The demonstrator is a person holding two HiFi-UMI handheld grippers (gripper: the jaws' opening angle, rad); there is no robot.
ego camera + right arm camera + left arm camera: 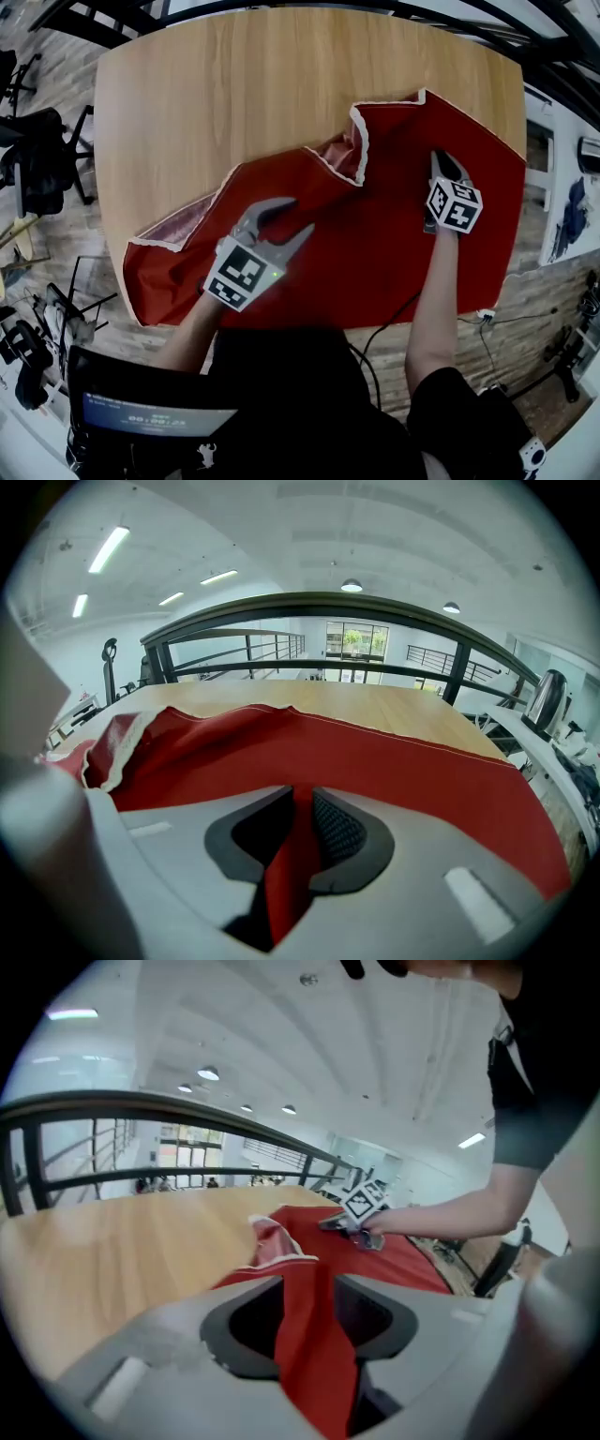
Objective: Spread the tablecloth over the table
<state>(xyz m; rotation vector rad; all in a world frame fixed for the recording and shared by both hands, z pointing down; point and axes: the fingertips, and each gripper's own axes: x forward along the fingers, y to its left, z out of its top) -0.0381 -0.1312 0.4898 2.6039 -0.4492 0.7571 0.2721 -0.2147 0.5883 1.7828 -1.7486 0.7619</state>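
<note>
The red tablecloth with a white hem lies crumpled over the near right part of the wooden table. A corner of it is folded back near the middle. My left gripper hovers over the cloth's left half, jaws spread, nothing pinched. In the left gripper view the cloth shows through the gap of that gripper. My right gripper rests on the cloth's right part. In the right gripper view that gripper is shut on a raised fold of the cloth.
Bare wood stretches to the far and left edges of the table. Black chairs stand on the floor at the left. A dark screen sits near my body. A black railing runs behind the table. A cable hangs below the near edge.
</note>
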